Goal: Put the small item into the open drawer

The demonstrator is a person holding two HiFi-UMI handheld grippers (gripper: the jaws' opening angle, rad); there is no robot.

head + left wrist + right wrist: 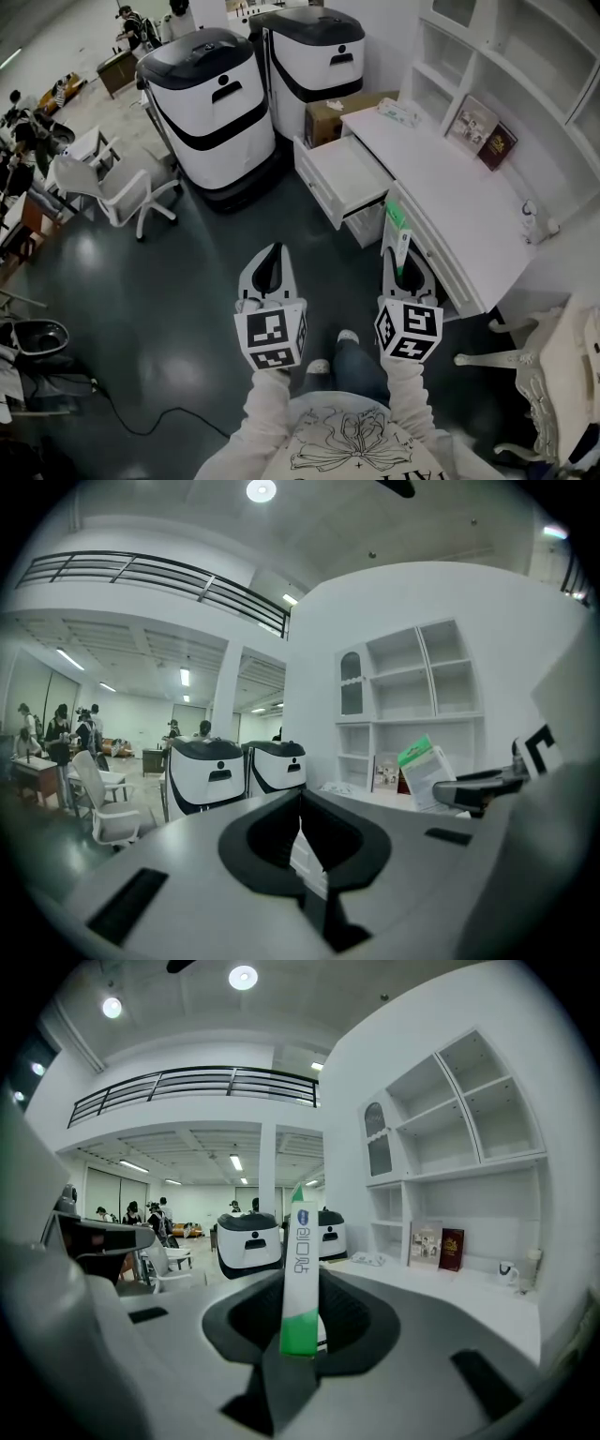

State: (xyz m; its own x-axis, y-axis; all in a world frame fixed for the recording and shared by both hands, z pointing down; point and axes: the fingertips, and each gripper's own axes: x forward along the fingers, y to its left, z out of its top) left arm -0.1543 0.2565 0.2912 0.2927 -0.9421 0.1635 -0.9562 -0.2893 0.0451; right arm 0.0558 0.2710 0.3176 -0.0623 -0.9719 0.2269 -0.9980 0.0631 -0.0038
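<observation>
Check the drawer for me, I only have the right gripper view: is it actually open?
Observer: Yes. In the head view the drawer stands pulled out of the white desk, ahead and a little left of the right gripper, which holds the sachet.
Operator: Anything in it?
Observer: From the head view its inside looks bare white; I can make out nothing in it.
Operator: Left gripper busy?
Observer: No. The left gripper view shows the left gripper with its jaws together and nothing between them.
</observation>
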